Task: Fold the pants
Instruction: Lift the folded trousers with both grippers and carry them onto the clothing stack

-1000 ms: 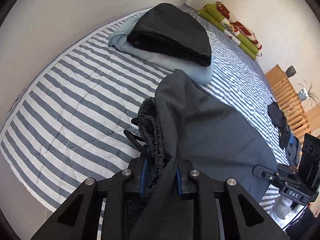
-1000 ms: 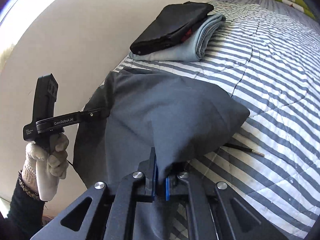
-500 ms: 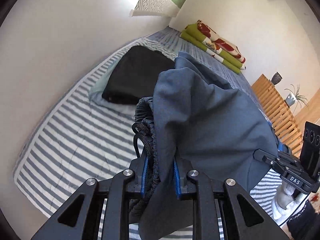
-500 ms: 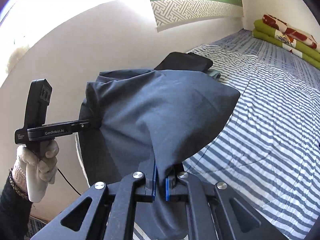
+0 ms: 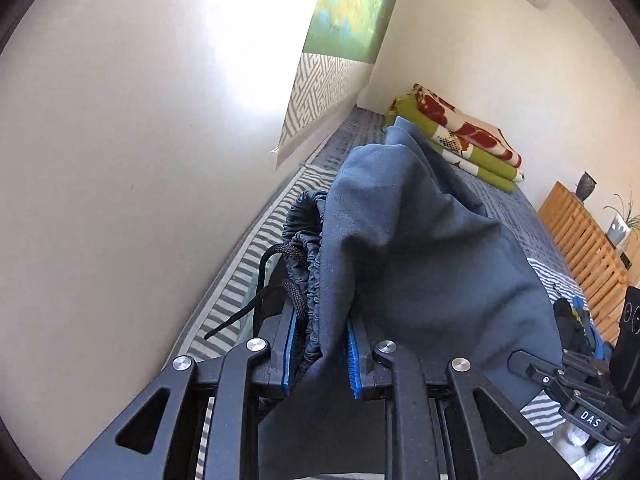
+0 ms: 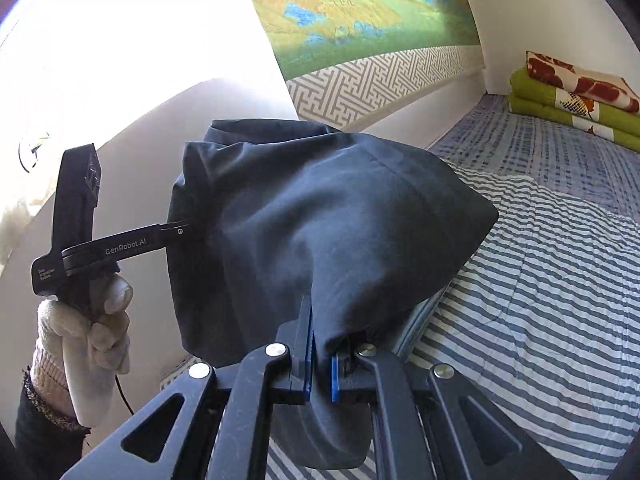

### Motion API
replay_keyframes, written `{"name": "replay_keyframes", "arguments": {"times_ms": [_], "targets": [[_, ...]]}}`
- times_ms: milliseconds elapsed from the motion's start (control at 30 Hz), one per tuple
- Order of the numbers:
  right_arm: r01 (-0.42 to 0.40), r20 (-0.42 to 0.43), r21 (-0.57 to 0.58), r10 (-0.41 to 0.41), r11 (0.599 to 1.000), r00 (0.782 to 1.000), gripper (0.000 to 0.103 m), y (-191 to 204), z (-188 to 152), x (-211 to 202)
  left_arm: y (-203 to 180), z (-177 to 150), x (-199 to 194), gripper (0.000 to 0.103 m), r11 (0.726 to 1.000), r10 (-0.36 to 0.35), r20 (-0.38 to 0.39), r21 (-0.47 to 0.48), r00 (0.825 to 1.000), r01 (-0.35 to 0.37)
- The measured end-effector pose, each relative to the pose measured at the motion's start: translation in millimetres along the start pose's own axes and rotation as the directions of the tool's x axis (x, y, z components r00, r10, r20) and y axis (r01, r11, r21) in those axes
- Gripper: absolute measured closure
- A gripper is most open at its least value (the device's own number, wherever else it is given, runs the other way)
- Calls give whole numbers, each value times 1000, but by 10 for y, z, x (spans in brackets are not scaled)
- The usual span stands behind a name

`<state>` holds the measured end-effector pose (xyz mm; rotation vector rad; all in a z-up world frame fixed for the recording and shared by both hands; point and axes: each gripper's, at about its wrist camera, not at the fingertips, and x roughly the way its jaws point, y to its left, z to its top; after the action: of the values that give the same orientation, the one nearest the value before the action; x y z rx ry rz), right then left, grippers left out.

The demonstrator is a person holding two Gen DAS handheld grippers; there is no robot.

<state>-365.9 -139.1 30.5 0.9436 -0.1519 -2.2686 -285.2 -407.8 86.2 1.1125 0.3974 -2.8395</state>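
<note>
pants [image 6: 320, 220] above bed [image 6: 540, 300], between both grippers | blankets [image 6: 576, 96] at bed's far end | wall hanging [image 6: 360, 20] left of bed

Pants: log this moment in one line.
pants: lifted off bed | left tool: shut on waistband | right tool: shut on pants | stage: mid-fold

Matt blue-grey cloth pants [image 5: 420, 264] (gathered elastic waistband) — quilted striped bedspread [image 6: 540, 280], slatted wooden rack [image 5: 580, 240].

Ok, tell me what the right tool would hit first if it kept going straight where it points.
The dark blue pants that it grips bunch right ahead of the right tool; beyond them probably the wall, though depth is unclear.
</note>
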Motion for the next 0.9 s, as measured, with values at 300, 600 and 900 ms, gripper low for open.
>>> {"name": "replay_keyframes", "arguments": {"times_ms": [300,600,900], "targets": [[25,-55,63,-22,998,998,98,-451,234,915,370,254,1092,82,999,37,-57,-33,998,-39],[57,-174,93,-40,994,984,91,-859,243,1640,838,141,1974,61,987,116,-151,-89,982,-130],[56,-55,192,-46,980,997,77,-1256,169,1121,831,323,1603,52,991,117,-2,-69,993,-117]]}}
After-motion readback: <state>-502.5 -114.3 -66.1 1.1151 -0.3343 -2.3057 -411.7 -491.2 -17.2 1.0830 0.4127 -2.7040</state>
